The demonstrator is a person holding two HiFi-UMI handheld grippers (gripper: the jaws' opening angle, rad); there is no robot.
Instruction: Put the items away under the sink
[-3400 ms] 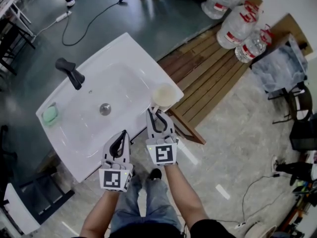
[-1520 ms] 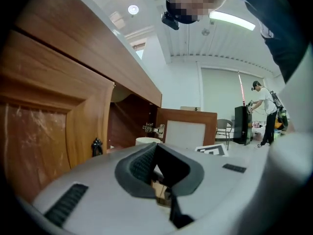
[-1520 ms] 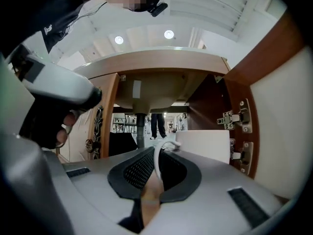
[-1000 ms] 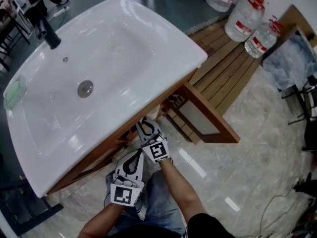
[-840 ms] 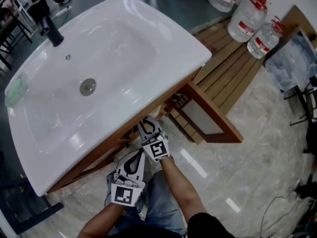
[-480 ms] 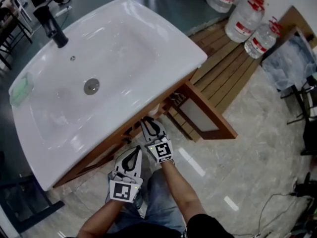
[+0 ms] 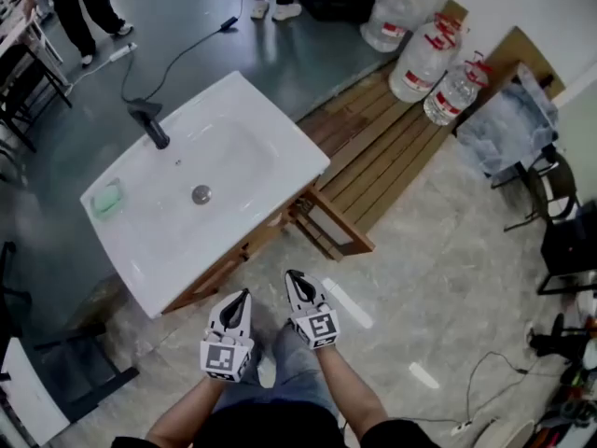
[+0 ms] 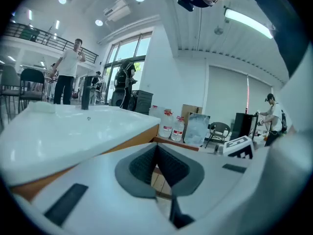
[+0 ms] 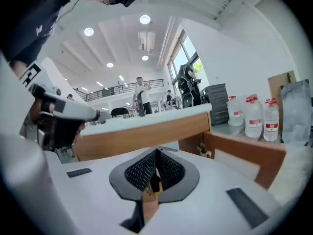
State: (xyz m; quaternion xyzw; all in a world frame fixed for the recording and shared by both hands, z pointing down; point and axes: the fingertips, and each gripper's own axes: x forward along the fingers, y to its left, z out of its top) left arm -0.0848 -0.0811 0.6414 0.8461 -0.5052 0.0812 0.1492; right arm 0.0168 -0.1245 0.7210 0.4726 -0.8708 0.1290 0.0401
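**Sink area: layout**

The sink [image 7: 252,147] sits on a cabinet [image 7: 229,267], left of centre in the head view. The tap [image 7: 151,125] stands at the far rim. The drain [image 7: 201,194] lies mid-basin, and a bar of soap [image 7: 108,199] lies on the left rim. The cabinet door [image 7: 333,233] stands open at the right corner. A slatted platform [image 7: 392,143] lies right of the sink, with water bottles [image 7: 424,49] at its far end. The left gripper [image 7: 244,293] and right gripper [image 7: 291,275] hang side by side before the cabinet, clear of it.
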